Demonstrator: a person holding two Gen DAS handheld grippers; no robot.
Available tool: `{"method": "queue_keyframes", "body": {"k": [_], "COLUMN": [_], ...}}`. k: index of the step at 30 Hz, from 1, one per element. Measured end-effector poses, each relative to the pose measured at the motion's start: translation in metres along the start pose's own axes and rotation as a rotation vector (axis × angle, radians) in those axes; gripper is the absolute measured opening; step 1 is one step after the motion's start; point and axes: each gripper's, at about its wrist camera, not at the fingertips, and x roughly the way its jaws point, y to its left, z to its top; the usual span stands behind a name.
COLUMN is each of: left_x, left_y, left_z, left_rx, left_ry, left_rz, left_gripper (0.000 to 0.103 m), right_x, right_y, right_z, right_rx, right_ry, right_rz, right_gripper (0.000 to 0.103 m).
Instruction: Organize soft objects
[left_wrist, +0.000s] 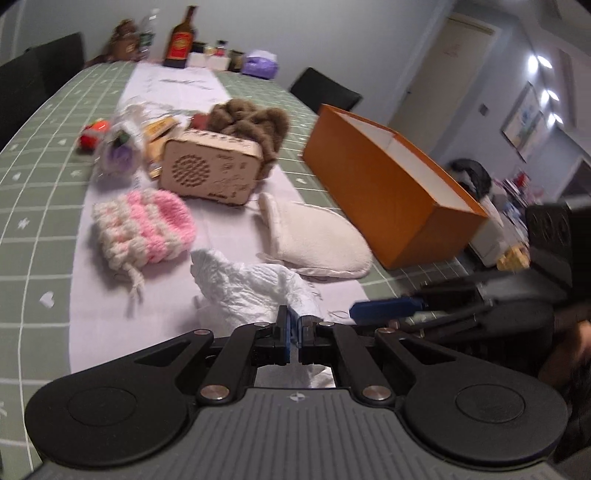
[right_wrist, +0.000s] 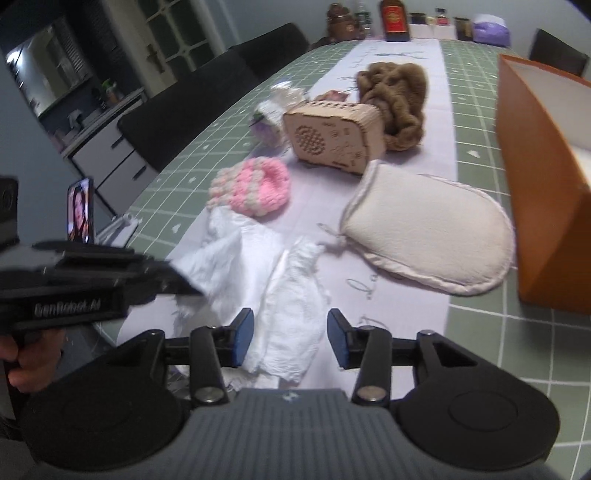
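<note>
Left claw (left_wrist: 297, 326) clamped on white crumpled tissue (left_wrist: 251, 284); right claw (right_wrist: 291, 338) parted, straddling it without contact. Risk: tearing if pulled one-sided.

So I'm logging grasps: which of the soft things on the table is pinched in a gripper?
The crumpled white cloth: the left gripper is shut on its edge. The pink knit pouch, cream mitt and brown plush lie untouched.

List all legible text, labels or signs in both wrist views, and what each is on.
"GenRobot.AI": on the side of the left gripper body, seen in the right wrist view; blurred, so the reading is approximate.
Bottle with a red label: print too small and blurred to read.
Wooden box with a speaker grille: engraved marks, too blurred to read.
White table runner: faint script, unreadable.
</note>
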Motion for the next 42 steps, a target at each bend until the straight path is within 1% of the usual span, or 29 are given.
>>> {"method": "queue_keyframes", "body": {"k": [2,4,6,8,11,13,14,15,16,18,19,21,22,23,25,27,28,30,32,34,35,38,42], "left_x": [0.005,0.018,0.033,0.043,0.043,0.040,0.038,0.036,0.033,0.025,0.020,0.016,0.013,0.011,0.005,0.001,0.001,0.006,0.017,0.028,0.032,0.036,0.040], "left_y": [-0.011,-0.019,-0.019,-0.016,-0.012,-0.010,-0.010,-0.009,-0.009,-0.006,-0.004,0.000,0.002,0.005,0.012,0.023,0.029,0.034,0.038,0.045,0.046,0.041,0.037], "left_z": [-0.002,-0.006,-0.010,-0.014,-0.016,-0.016,-0.016,-0.016,-0.016,-0.016,-0.015,-0.014,-0.014,-0.014,-0.014,-0.011,-0.009,-0.006,-0.006,-0.009,-0.009,-0.007,-0.003], "left_rx": [0.078,0.132,0.135,0.114,0.086,0.081,0.082,0.083,0.080,0.064,0.054,0.036,0.028,0.018,-0.018,-0.085,-0.122,-0.157,-0.182,-0.247,-0.267,-0.263,-0.261], "left_ry": [0.028,0.084,0.145,0.176,0.169,0.161,0.161,0.158,0.153,0.142,0.134,0.128,0.125,0.119,0.092,0.055,0.048,0.060,0.085,0.110,0.104,0.093,0.103], "left_rz": [-0.015,-0.013,0.012,0.020,0.005,-0.003,-0.004,-0.002,0.003,0.004,-0.001,-0.014,-0.011,-0.001,0.024,0.059,0.074,0.091,0.075,0.047,0.037,0.056,0.072], "left_gripper": [0.003,0.003,0.003,0.003,0.003,0.005,0.014,0.019,0.022,0.040,0.042,0.050,0.052,0.054,0.060,0.073,0.076,0.077,0.078,0.078,0.079,0.081,0.076], "right_x": [-0.004,-0.002,0.002,0.007,0.016,0.025,0.029,0.033,0.037,0.042,0.043,0.043,0.043,0.043,0.043,0.042,0.042,0.042,0.042,0.042,0.042,0.042,0.044], "right_y": [-0.009,-0.013,-0.015,-0.012,-0.005,-0.004,-0.004,-0.005,-0.006,-0.006,-0.006,-0.006,-0.006,-0.006,-0.005,-0.005,-0.005,-0.004,0.001,0.005,0.005,0.006,0.010], "right_z": [0.002,0.005,0.006,0.006,0.004,0.002,0.001,0.000,-0.001,-0.003,-0.004,-0.004,-0.004,-0.004,-0.005,-0.006,-0.006,-0.006,-0.006,-0.007,-0.008,-0.010,-0.011], "right_rx": [0.056,0.104,0.146,0.160,0.144,0.142,0.145,0.150,0.154,0.156,0.150,0.138,0.137,0.135,0.116,0.110,0.110,0.099,0.072,0.045,0.038,0.030,-0.003], "right_ry": [-0.021,-0.026,-0.024,-0.022,-0.002,0.019,0.031,0.040,0.048,0.058,0.055,0.050,0.049,0.047,0.044,0.040,0.040,0.039,0.033,0.026,0.022,0.017,0.007], "right_rz": [-0.028,-0.032,-0.005,0.025,0.036,0.030,0.028,0.027,0.027,0.023,0.023,0.017,0.017,0.019,0.011,0.007,0.008,0.007,-0.003,-0.011,-0.010,0.007,0.013], "right_gripper": [0.044,0.044,0.046,0.047,0.046,0.033,0.030,0.028,0.028,0.028,0.028,0.028,0.028,0.027,0.023,0.022,0.020,0.019,0.018,0.017,0.017,0.015,0.015]}}
